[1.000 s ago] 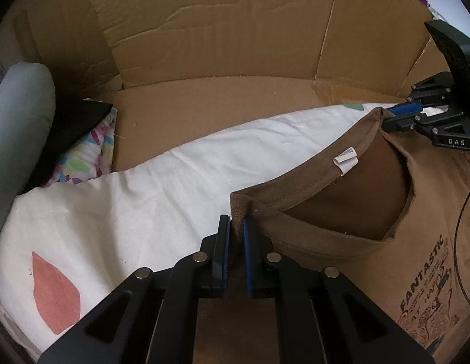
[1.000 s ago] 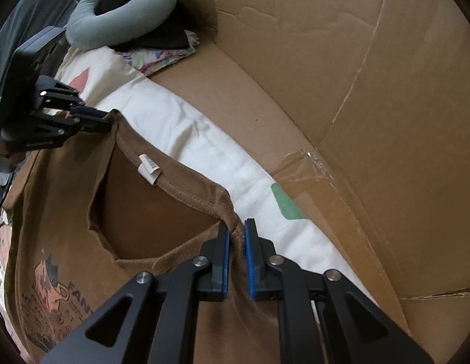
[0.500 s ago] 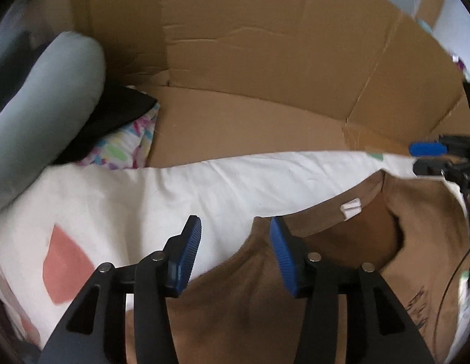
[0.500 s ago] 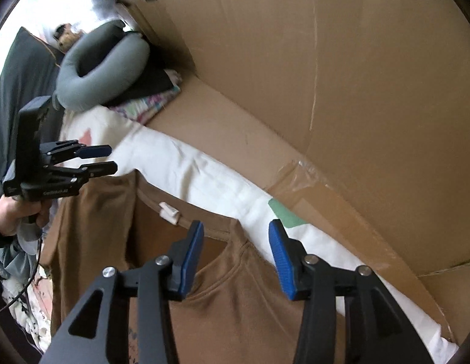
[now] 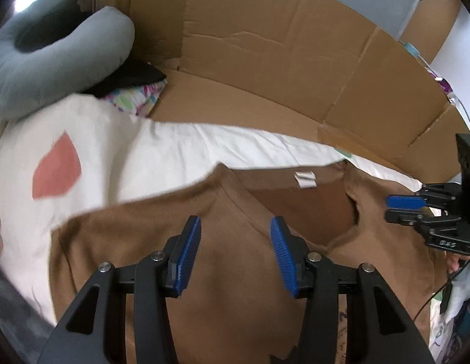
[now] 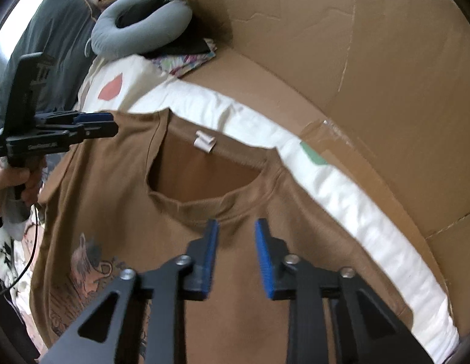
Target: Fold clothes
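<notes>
Two claws are hovering spread and empty over a brown T-shirt (image 5: 241, 288) lying face-up on a white sheet (image 5: 162, 148) beside cardboard: the left claw (image 5: 235, 254) near one shoulder, the right claw (image 6: 236, 251) just below the collar (image 6: 204, 206). Soft, light and limp, the shirt is likely asking for pinches at shoulder seams or hem.

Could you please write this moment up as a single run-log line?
phase: shirt laid out | left gripper: open, above shoulder | right gripper: open, below collar | brown T-shirt: flat, print up, on white sheet
</notes>
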`<state>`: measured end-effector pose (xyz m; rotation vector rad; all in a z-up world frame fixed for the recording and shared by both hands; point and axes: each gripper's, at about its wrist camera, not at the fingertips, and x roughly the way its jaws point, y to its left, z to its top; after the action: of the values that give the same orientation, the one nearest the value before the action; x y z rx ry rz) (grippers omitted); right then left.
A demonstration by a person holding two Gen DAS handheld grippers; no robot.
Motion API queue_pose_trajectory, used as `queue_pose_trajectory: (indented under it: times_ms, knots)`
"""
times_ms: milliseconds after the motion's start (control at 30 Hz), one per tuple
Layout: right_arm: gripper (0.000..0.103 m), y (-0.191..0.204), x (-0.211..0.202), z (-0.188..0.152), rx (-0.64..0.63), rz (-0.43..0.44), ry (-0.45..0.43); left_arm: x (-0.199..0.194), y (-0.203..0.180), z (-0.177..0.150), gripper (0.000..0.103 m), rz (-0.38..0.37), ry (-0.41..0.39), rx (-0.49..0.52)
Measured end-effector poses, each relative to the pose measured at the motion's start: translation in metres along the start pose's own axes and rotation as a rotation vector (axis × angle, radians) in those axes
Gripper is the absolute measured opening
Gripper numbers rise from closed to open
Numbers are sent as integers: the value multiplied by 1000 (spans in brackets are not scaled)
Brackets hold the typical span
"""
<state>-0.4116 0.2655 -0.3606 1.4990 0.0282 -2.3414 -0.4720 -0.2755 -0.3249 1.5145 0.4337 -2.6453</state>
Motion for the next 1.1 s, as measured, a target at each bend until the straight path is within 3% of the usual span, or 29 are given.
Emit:
queue_pose_trajectory:
  times_ms: [267,367,467,667,833,1100]
  knots:
    - [14,11,30,-2,3,-6,23,17,-32,-30,47,-90,29,-1]
    - [11,15,41,-2,4,-9,31,26,-41,-39,29,-124,49,-9]
    - [11,20,52,-3,5,-11,40,32,-50,-41,28,-148,56,0]
    - [10,16,45,4,53,20,9,49,-66,-32,28,-198,56,10]
    - [10,12,39,9,92,45,-17,72,-69,-22,28,-177,96,28]
    - [11,-27,-35,-10,155,2,-43,62,-64,-19,27,-129,88,-1]
